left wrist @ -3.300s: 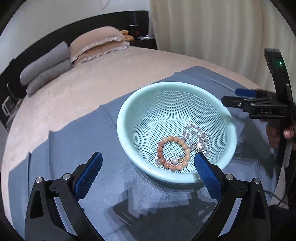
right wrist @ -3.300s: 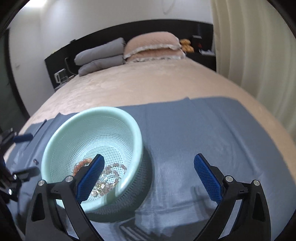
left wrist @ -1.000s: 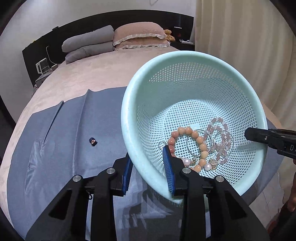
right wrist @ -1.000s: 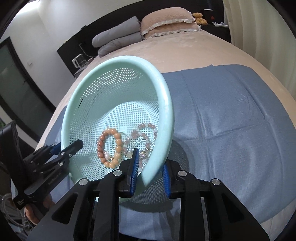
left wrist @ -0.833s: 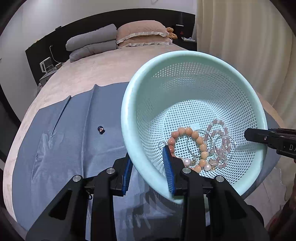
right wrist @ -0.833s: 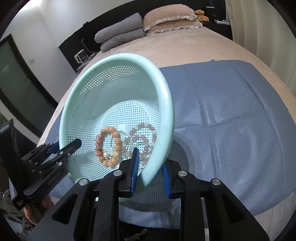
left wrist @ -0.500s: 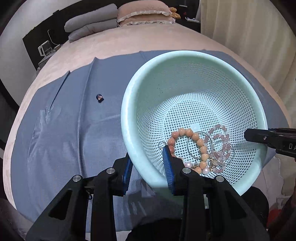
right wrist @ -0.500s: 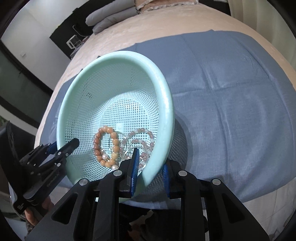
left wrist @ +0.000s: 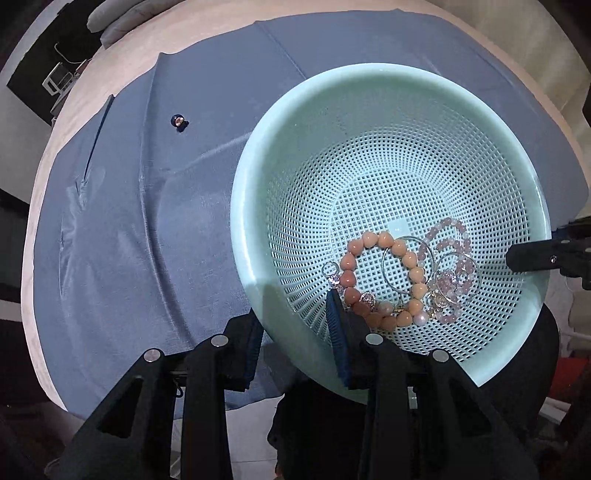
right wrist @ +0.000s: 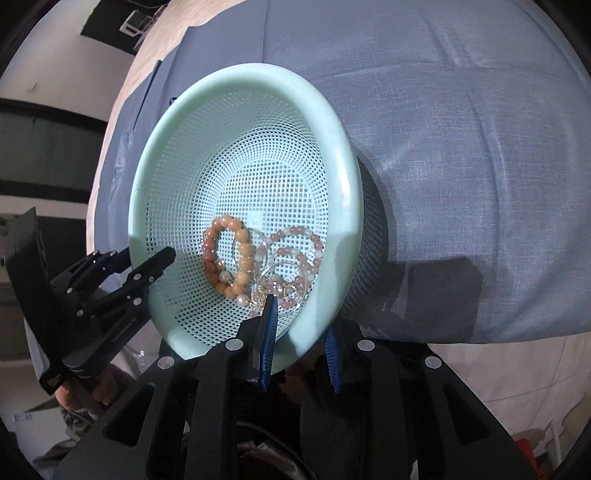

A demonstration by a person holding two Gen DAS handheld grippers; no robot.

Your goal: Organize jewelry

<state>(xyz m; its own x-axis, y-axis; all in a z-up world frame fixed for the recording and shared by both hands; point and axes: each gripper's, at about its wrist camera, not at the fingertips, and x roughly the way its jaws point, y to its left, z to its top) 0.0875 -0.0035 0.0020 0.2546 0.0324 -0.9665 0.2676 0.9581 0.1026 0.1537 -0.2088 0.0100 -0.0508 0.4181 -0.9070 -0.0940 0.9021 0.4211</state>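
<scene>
A mint-green perforated basket is held in the air above the bed, tilted toward me. My left gripper is shut on its near-left rim; my right gripper is shut on the opposite rim. Inside lie an orange bead bracelet, a pale pink bead bracelet, thin silver hoops and small sparkly pieces, heaped against the low side. They also show in the right wrist view, the orange bracelet left of the pink one. A small dark earring lies alone on the blue cloth.
A blue-grey cloth covers the beige bed; its near edge hangs over the bed side. Grey pillows lie at the far headboard. The floor shows below the basket.
Both grippers have lifted the basket higher and pulled it back past the bed's near edge, with the views tipping down. The jewelry has slid toward the low side. The earring stays on the cloth.
</scene>
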